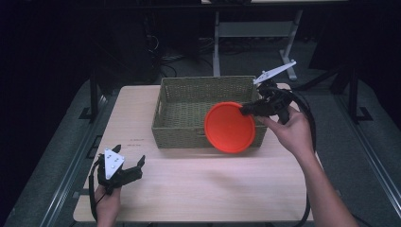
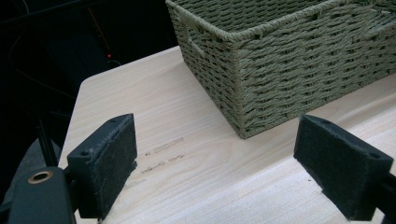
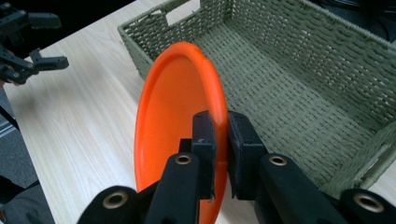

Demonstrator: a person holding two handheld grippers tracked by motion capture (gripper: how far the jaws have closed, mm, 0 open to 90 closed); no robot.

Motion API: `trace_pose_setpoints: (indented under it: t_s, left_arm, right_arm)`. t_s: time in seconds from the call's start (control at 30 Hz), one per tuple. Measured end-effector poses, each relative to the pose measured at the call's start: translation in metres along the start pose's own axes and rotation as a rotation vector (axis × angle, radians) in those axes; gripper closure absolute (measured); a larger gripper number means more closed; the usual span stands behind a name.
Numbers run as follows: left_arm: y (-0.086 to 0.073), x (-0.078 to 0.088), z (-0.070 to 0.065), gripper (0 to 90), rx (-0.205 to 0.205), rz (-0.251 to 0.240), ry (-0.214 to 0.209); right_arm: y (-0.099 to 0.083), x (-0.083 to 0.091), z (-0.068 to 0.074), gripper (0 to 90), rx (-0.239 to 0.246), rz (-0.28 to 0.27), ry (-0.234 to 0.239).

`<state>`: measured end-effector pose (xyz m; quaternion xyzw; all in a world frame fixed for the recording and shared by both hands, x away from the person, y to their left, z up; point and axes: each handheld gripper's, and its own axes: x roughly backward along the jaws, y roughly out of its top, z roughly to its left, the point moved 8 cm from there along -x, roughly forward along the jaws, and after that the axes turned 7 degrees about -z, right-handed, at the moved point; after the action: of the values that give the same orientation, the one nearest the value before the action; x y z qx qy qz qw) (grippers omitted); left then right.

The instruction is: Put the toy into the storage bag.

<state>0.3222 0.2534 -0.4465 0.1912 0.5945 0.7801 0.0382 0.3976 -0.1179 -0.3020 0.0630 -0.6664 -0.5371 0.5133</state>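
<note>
Two hand-held grippers work over a pale wood-grain table (image 1: 198,189). Right gripper (image 3: 220,140): its two black, felt-faced jaws are pressed together on the rim of a round, smooth, glossy orange plastic plate (image 3: 173,121), which is shallow with a raised lip. The plate is held tilted on edge, clear of the table, at the near right part of a rectangular basket of tightly woven olive-green fibre (image 3: 289,88); in the high view the plate (image 1: 230,126) overlaps the basket's front wall (image 1: 179,135). The basket has straight walls, a braided rim, a flat woven floor and a slot handle cut in an end wall; it stands at the far middle of the table.

Left gripper (image 2: 215,154): its jaws stand wide apart with nothing between them, their pads matte and fuzzy, low over the table's near left corner. In the high view this gripper (image 1: 124,166) carries a grey three-cornered plate and lies well apart from the basket.

Faint dark printed marks show on the tabletop between the left gripper and the basket. Surroundings are dim: grey floor, metal table legs and dark cables beyond the table's far edge.
</note>
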Motion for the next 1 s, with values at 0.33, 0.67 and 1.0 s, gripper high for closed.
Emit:
trace_pose_setpoints:
  t_s: [0.33,0.67,1.0]
  left_arm:
    - [0.0,0.001,0.001,12.8,-0.001,0.002,0.003]
    - [-0.001,0.001,0.004,12.8,0.009,0.001,0.008]
    - [-0.001,0.003,0.005,12.7,0.012,0.0,0.01]
  right_arm:
    - [0.023,0.0,-0.01,82.0,-0.018,-0.012,0.015]
    - [0.039,-0.006,-0.023,82.0,-0.045,-0.01,0.004]
    - [0.052,-0.018,-0.047,82.0,-0.115,-0.01,-0.01]
